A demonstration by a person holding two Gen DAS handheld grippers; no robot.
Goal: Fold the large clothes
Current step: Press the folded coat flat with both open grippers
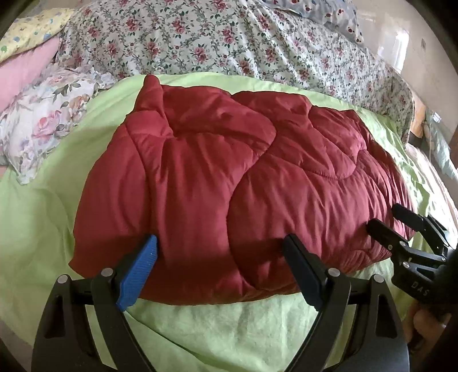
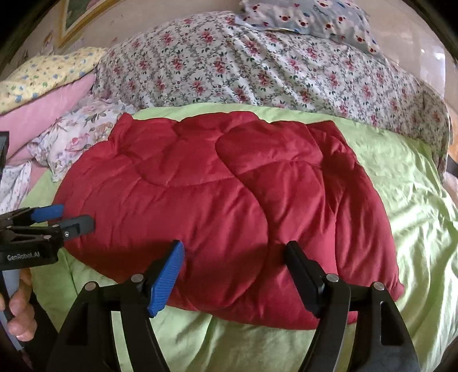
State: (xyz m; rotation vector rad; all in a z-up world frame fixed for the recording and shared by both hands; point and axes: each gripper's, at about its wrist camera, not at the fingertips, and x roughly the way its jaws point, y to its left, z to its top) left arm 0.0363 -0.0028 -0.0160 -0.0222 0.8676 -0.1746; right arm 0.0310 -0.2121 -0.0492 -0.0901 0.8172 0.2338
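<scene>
A dark red quilted padded garment (image 1: 229, 183) lies folded into a thick bundle on a light green sheet (image 1: 43, 217); it also shows in the right wrist view (image 2: 223, 200). My left gripper (image 1: 220, 254) is open, its jaws wide apart, hovering at the bundle's near edge and holding nothing. My right gripper (image 2: 233, 257) is open too, jaws wide over the near edge, empty. The right gripper also shows in the left wrist view (image 1: 386, 220) at the bundle's right end. The left gripper shows in the right wrist view (image 2: 71, 217) at the bundle's left end.
A flower-print duvet (image 1: 229, 43) is piled behind the garment. Floral, pink and yellow pillows (image 1: 37, 120) lie at the left. A blue-grey patterned pillow (image 2: 315, 20) sits at the back. The green sheet (image 2: 415, 214) extends to the right and in front.
</scene>
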